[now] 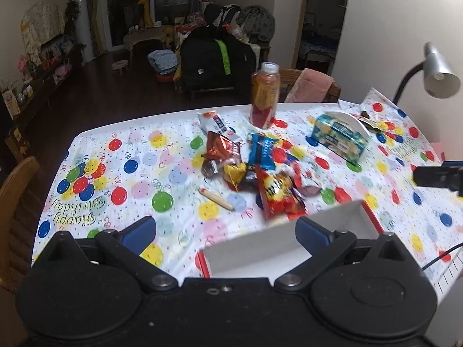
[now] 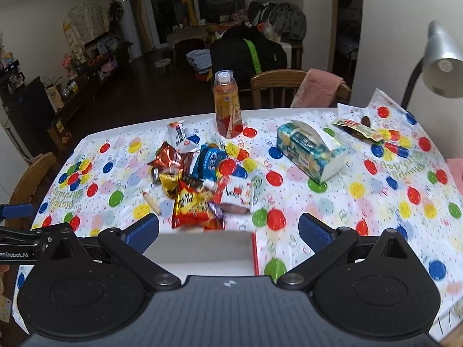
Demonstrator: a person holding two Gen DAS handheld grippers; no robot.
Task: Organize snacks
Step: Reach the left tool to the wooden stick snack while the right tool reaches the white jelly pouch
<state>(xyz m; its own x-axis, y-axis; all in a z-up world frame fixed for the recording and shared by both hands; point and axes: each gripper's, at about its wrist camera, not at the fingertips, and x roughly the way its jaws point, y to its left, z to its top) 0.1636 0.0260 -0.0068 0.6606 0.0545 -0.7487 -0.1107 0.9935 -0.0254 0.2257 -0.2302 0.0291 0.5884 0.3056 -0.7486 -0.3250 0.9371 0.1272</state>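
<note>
Both of your claws hang spread wide and empty above the near edge of the worktop (image 2: pixel 361 202), which is covered in a balloon-print birthday cloth: the left claw (image 1: pixel 225 232) over the left part of the white cardboard box with red outer walls (image 1: pixel 289 240), the right claw (image 2: pixel 228 230) over its far wall.

The snacks lie in one loose heap just beyond that box. The red-and-yellow crinkly chip bag (image 2: pixel 196 208) is nearest, almost touching the box's far wall; a white-and-red packet (image 2: pixel 238 195), a blue foil pouch (image 2: pixel 211 162) and a copper-brown foil bag (image 2: pixel 169 156) overlap behind it.

- Because the packets overlap, closing on one may drag its neighbours along or pinch two at once.
- The slick foil can slide out of the blue pads if you grip a puffed corner rather than a flat seam.
- The small tan stick-shaped snack (image 2: pixel 152 202) lies apart on the left and looks likely to roll if nudged.
- The tall orange drink bottle with a white cap (image 2: pixel 228 107) stands upright just behind the heap; a long reach could tip it.
- The box looks light, so a descending claw striking its wall may shove it.
- The cloth may bunch up if a pad scrapes it.
</note>
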